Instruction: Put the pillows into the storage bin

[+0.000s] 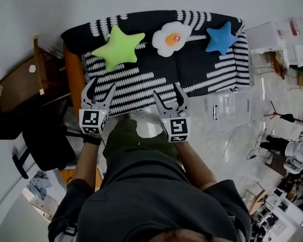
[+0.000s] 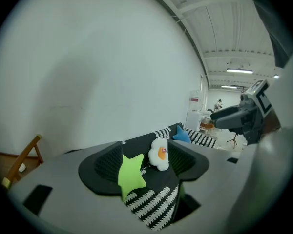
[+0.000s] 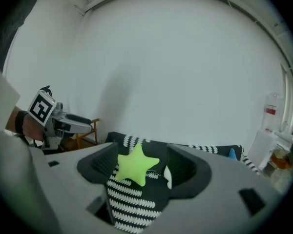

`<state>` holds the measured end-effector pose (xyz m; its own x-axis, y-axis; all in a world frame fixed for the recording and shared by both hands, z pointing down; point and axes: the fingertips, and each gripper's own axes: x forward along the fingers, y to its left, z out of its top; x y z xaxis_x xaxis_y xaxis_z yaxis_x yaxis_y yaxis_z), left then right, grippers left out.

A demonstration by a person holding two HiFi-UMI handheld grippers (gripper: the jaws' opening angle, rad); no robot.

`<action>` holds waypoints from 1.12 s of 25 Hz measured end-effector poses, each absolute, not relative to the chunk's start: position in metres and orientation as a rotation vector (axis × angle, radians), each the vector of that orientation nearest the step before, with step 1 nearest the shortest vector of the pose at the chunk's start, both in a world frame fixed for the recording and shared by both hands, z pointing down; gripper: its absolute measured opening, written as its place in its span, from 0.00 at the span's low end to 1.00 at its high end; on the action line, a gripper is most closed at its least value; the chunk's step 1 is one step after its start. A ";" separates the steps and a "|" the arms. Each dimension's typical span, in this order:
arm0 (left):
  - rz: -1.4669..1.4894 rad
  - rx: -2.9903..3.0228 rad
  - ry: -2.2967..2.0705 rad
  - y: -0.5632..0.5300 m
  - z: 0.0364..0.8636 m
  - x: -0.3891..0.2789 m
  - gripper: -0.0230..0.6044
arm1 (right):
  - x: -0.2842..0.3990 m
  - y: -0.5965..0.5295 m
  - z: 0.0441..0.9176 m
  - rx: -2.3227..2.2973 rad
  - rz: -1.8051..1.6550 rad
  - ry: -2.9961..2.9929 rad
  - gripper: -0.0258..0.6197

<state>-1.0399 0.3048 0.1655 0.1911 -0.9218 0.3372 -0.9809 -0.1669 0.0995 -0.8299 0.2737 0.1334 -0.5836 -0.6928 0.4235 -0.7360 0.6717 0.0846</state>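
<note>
Three pillows lie along a black-and-white patterned sofa [image 1: 141, 82]: a green star [image 1: 117, 47] at the left, a white fried-egg shape [image 1: 170, 38] in the middle and a blue star [image 1: 221, 37] at the right. A clear plastic storage bin [image 1: 227, 110] stands on the floor off the sofa's right front. My left gripper [image 1: 98, 95] and right gripper [image 1: 170, 97] hover side by side before the sofa's front edge, both open and empty. The left gripper view frames the green star [image 2: 131, 172] and the egg [image 2: 159, 154] between its jaws, far off. The right gripper view frames the green star [image 3: 136, 165].
A wooden chair [image 1: 38, 64] stands left of the sofa, and a black office chair [image 1: 40, 135] sits nearer at my left. Shelves, boxes and stands [image 1: 288, 39] crowd the right side of the room. A white wall rises behind the sofa.
</note>
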 end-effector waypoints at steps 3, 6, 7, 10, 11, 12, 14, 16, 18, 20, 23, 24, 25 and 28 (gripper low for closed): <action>0.286 2.130 -1.853 0.290 0.182 -1.044 0.50 | -0.832 0.261 0.149 1.059 0.133 -2.492 0.52; 0.289 2.073 -1.896 0.274 0.200 -1.044 0.50 | -0.827 0.251 0.166 0.993 0.151 -2.517 0.52; 0.293 2.056 -1.908 0.267 0.205 -1.044 0.50 | -0.824 0.249 0.171 0.970 0.157 -2.523 0.52; 0.313 2.008 -1.945 0.246 0.222 -1.050 0.51 | -0.818 0.242 0.182 0.904 0.167 -2.537 0.52; 0.320 1.993 -1.951 0.237 0.229 -1.051 0.51 | -0.814 0.240 0.185 0.888 0.168 -2.539 0.52; 0.326 1.980 -1.952 0.228 0.236 -1.052 0.51 | -0.809 0.237 0.188 0.877 0.172 -2.538 0.52; 0.341 1.963 -1.943 0.206 0.252 -1.053 0.51 | -0.798 0.229 0.194 0.871 0.185 -2.532 0.52; 0.364 1.953 -1.936 0.182 0.268 -1.055 0.51 | -0.786 0.219 0.200 0.884 0.197 -2.521 0.52; 0.386 1.942 -1.933 0.158 0.283 -1.058 0.51 | -0.775 0.206 0.208 0.907 0.207 -2.508 0.52; 0.399 1.935 -1.933 0.135 0.296 -1.059 0.51 | -0.767 0.191 0.218 0.932 0.220 -2.495 0.52; 0.420 1.929 -1.925 0.104 0.318 -1.062 0.51 | -0.762 0.174 0.235 0.952 0.245 -2.480 0.52; 0.427 1.925 -1.921 0.095 0.326 -1.064 0.51 | -0.763 0.171 0.239 0.952 0.251 -2.478 0.52; 0.432 1.921 -1.917 0.086 0.334 -1.067 0.51 | -0.765 0.169 0.243 0.949 0.254 -2.478 0.52; 0.442 1.904 -1.911 0.063 0.359 -1.078 0.51 | -0.771 0.165 0.252 0.929 0.232 -2.483 0.52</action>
